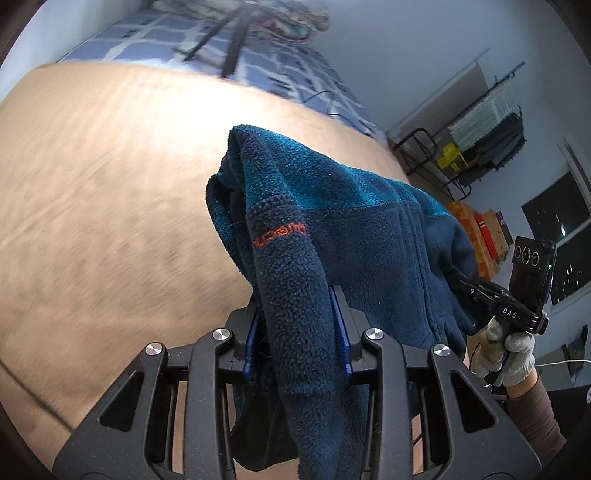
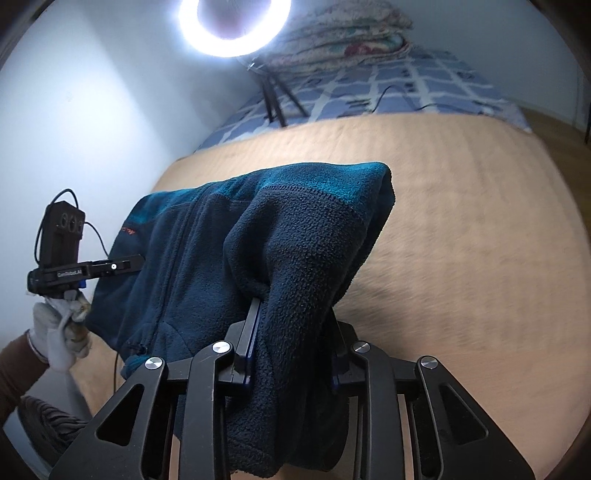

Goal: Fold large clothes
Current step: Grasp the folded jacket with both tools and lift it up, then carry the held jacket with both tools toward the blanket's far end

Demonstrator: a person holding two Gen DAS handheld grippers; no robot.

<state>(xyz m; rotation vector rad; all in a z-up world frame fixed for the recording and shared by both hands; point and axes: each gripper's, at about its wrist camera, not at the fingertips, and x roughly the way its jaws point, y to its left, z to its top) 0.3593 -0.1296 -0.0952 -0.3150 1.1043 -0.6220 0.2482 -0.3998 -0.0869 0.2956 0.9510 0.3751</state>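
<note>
Jacket (image 1: 362, 236) is thick nubby fleece, matt, navy with teal panels and orange stitched lettering. Left gripper (image 1: 299, 332) and right gripper (image 2: 291, 332) are matt black plastic with shiny metal screw heads. Bed cover (image 2: 461, 221) is tan soft cloth, matt. Gloves (image 1: 511, 350) are white knit cloth.

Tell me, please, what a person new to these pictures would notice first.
First, the dark blue fleece jacket, held up between both claws above the tan blanket: the left claw and the right claw each clamp a thick fold. Next, the bright ring light glares at the top of the right wrist view, near the checked blue bedsheet.
</note>
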